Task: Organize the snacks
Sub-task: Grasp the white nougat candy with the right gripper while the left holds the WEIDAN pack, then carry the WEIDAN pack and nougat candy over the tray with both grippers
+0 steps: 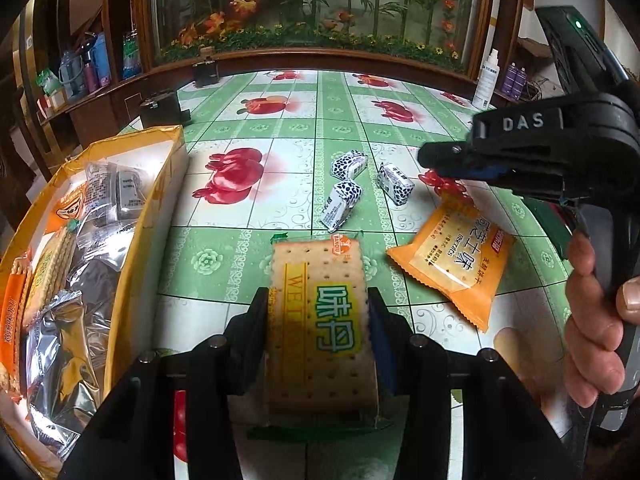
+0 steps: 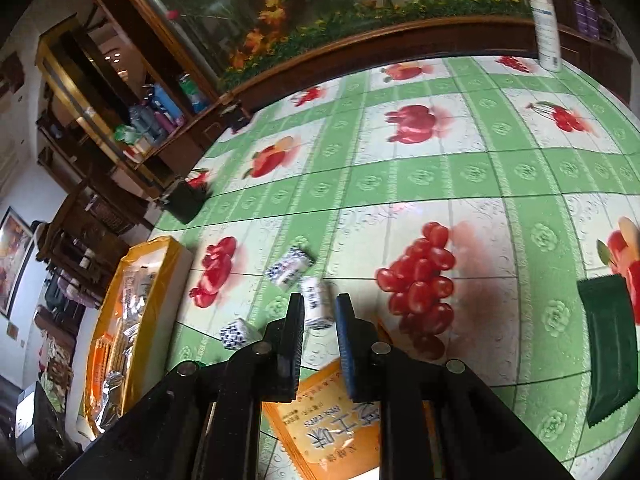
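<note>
The left gripper (image 1: 318,332) clamps a cracker packet (image 1: 320,320) above the surface (image 1: 400,136), beside the yellow snack box (image 1: 160,184). The right gripper (image 2: 319,320) hangs closed and empty (three wrapped candies (image 1: 394,182) just ahead) over an orange biscuit packet (image 1: 452,260).

Saw a clear-wrapped cracker pack (image 1: 320,312) at six o'clock, three small spotted candies (image 1: 362,184) at centre, an orange biscuit packet (image 1: 452,260) at four, a filled yellow box (image 1: 160,184) at nine.
</note>
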